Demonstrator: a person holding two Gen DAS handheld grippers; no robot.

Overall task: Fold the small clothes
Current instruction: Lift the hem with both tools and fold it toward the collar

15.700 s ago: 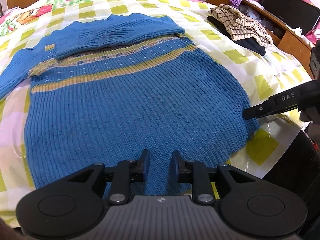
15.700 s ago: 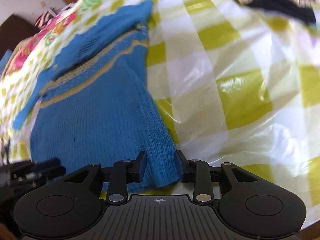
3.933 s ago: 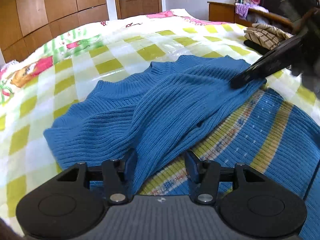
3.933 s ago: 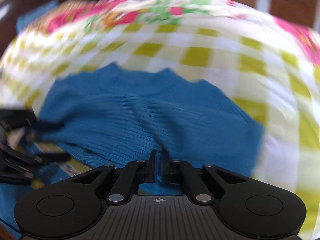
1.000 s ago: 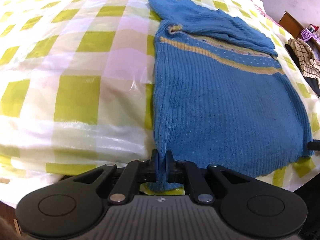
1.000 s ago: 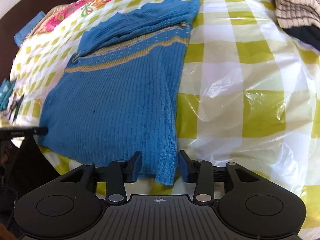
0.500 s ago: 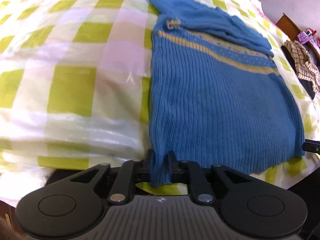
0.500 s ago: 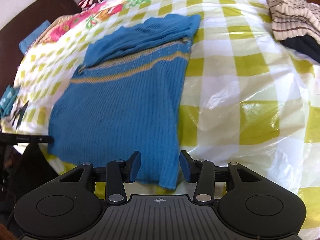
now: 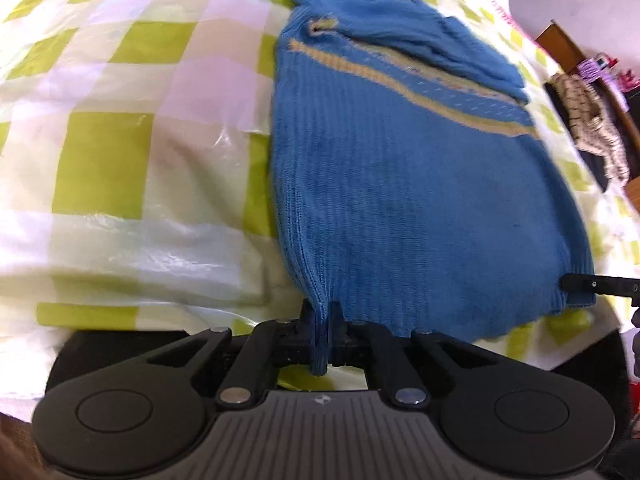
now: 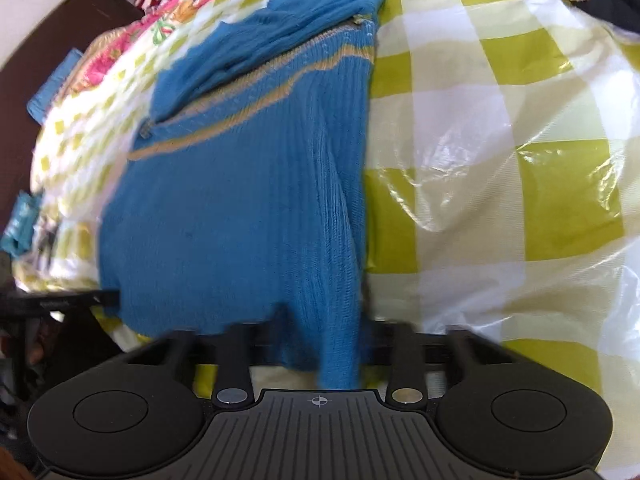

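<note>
A blue knit sweater [image 9: 408, 176] with yellow stripes lies on the bed, both sleeves folded across its upper part. My left gripper [image 9: 319, 320] is shut on the hem's left corner. In the right wrist view the sweater [image 10: 240, 208] fills the left half. My right gripper [image 10: 324, 332] straddles the hem's right corner, its jaws blurred and still apart around the cloth. The right gripper's tip [image 9: 596, 286] shows at the hem corner in the left wrist view; the left gripper's tip [image 10: 64, 300] shows in the right wrist view.
The bed has a yellow-green checked cover under clear plastic [image 10: 520, 184]. A striped and dark pile of clothes [image 9: 592, 128] lies at the far right of the bed. A wooden headboard or cabinet [image 9: 560, 40] stands behind it.
The left gripper has lifted the hem corner slightly and pulled it back. The right gripper has moved in over the right hem corner, the cloth now between its jaws.
</note>
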